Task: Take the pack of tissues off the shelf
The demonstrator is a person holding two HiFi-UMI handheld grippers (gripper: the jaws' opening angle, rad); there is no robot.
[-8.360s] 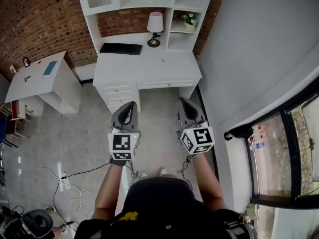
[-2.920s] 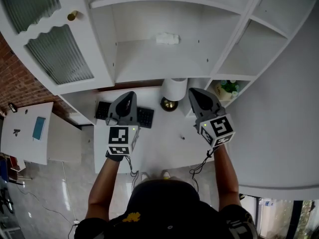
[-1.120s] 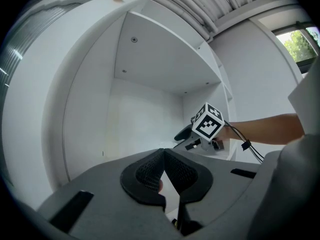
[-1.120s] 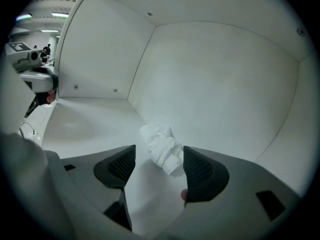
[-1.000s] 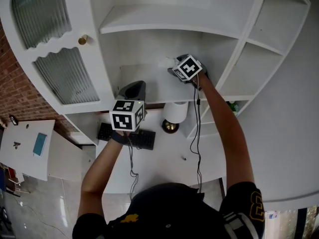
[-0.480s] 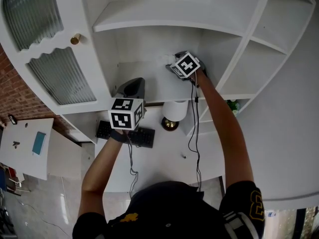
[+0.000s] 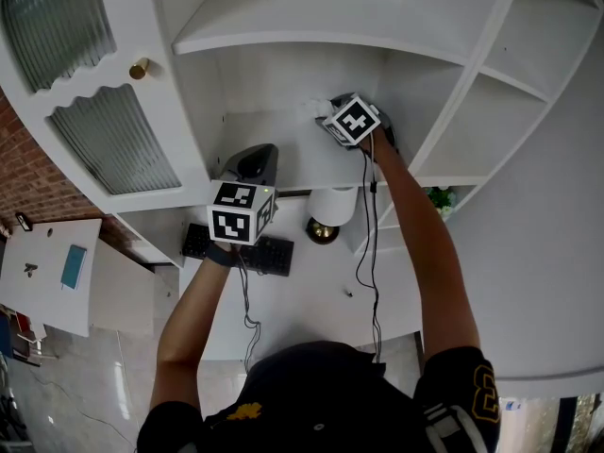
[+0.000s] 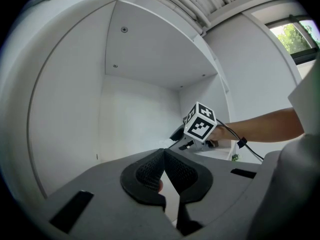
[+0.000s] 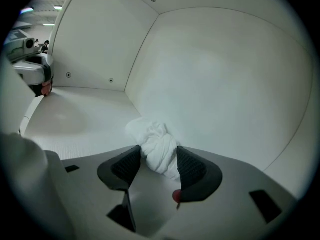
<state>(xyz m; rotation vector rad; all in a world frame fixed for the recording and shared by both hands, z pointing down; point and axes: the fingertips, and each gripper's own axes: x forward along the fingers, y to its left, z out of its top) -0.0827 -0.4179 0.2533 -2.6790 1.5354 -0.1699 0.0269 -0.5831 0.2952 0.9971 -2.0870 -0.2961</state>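
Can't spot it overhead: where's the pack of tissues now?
Right gripper view: the pack of tissues lies on the shelf by its back wall, inside the right tongs, jaws closing.

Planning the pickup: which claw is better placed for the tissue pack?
Right. The right claw is closing on the white crinkled tissue pack between its jaws; the left claw is shut, empty, farther off.

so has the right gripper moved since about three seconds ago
Yes. The right gripper was beside the lamp shade, below the shelf; now it is above the shade, inside the shelf compartment, jaws closing on the pack of tissues.
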